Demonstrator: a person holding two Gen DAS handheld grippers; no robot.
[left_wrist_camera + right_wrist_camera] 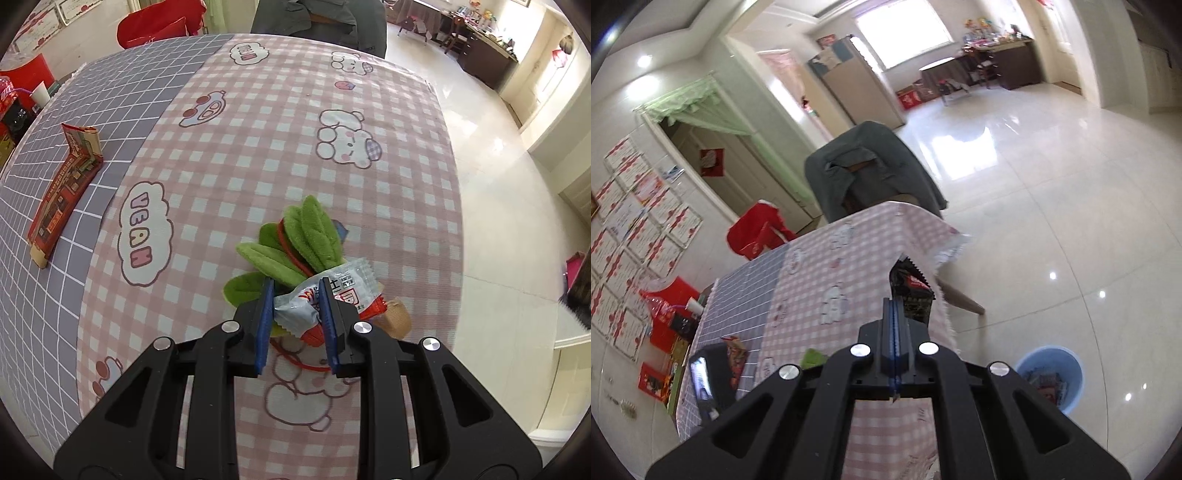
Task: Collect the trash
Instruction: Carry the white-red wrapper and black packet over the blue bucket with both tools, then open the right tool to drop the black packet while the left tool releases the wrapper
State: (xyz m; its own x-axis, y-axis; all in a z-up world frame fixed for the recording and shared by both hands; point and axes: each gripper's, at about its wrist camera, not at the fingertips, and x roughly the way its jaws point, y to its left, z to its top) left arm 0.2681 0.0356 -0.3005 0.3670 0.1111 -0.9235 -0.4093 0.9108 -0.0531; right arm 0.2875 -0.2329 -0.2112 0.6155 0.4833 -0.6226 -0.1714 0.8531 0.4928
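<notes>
My left gripper (295, 291) is shut on a white and red snack wrapper (343, 291), its blue pads pressing the crumpled middle just above the pink checked tablecloth (258, 147). Right behind the wrapper lies a green plush leaf toy (295, 243). In the right wrist view my right gripper (897, 306) is shut on a dark wrapper (911, 291) with a red label and a zigzag edge, held up over the table's right edge. A blue trash bin (1052, 376) with wrappers inside stands on the floor at the lower right.
A flattened red carton (66, 192) lies on the grey grid cloth at the left. A chair draped in grey cloth (868, 166) stands at the table's far end. A phone (701, 380), a red packet (737, 354) and a paper cup (694, 306) are near the table's left side.
</notes>
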